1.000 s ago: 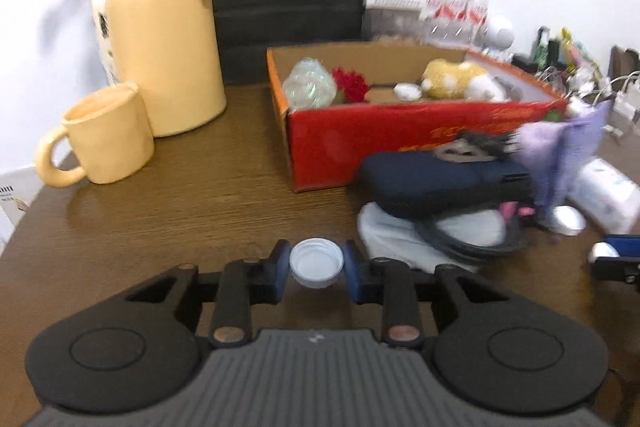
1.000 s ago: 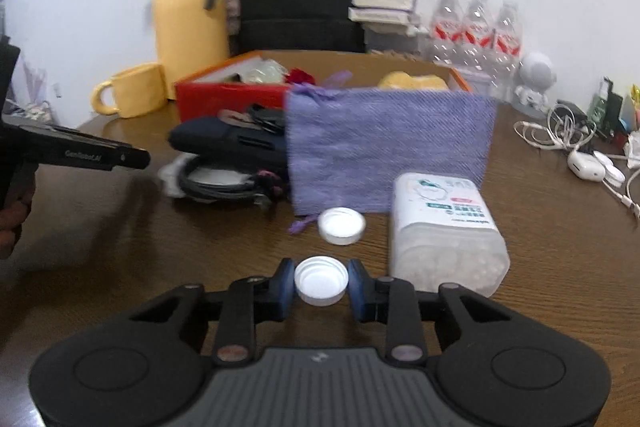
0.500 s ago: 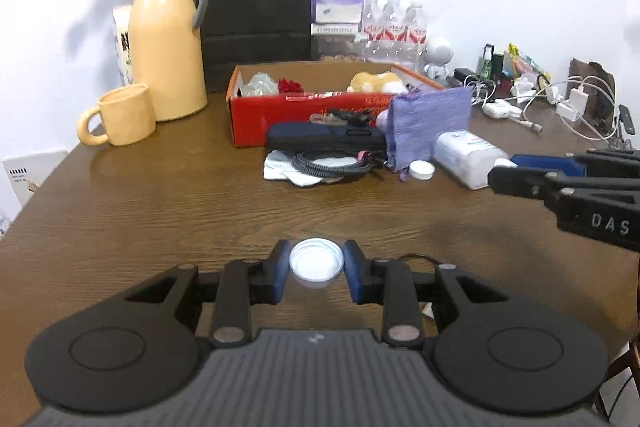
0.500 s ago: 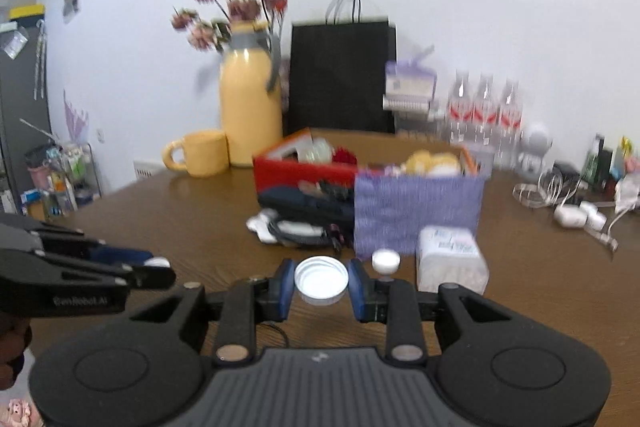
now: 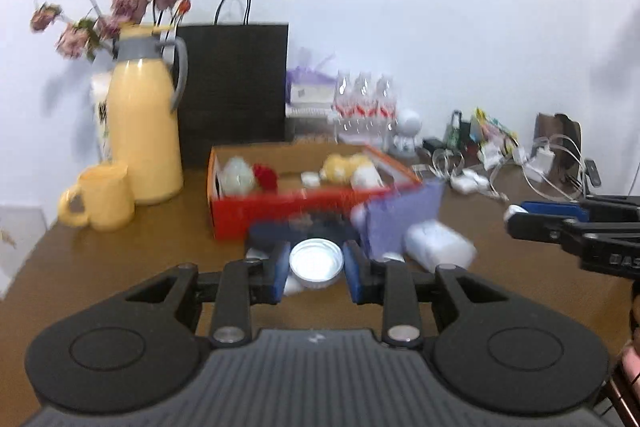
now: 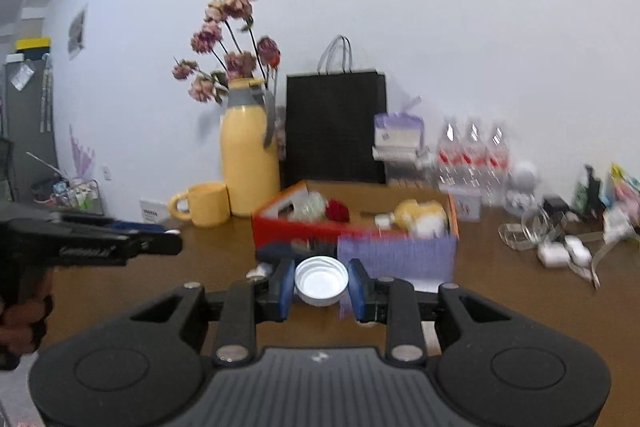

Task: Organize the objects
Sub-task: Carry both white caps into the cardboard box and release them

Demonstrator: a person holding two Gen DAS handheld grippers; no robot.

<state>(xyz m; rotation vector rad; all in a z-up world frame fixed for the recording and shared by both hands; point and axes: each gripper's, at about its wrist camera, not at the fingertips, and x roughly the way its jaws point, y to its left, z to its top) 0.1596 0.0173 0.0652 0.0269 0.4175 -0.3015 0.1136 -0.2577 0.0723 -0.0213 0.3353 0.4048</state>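
My left gripper [image 5: 317, 267] is shut on a white bottle cap [image 5: 317, 263], held open side up, well above the brown table [image 5: 120, 259]. My right gripper [image 6: 321, 283] is shut on a second white bottle cap [image 6: 321, 279], also raised. Each gripper shows in the other's view: the right gripper [image 5: 516, 217] at the right edge, the left gripper [image 6: 170, 245] at the left edge. Beyond both stands the red cardboard box [image 5: 280, 211] holding a yellow plush toy [image 5: 344, 165], a red flower and a clear wrapped item.
A purple cloth pouch [image 6: 396, 257] leans on the box front beside a dark case [image 5: 304, 227] and a white tissue pack [image 5: 438, 247]. A yellow jug [image 5: 144, 131] with dried flowers, a yellow mug [image 5: 104, 199], a black paper bag [image 5: 234, 87], water bottles [image 6: 472, 157] and tangled chargers [image 5: 540, 163] line the back.
Both grippers have risen and pulled back from the table, each keeping its cap. The box and clutter now look smaller and farther, and more wall shows.
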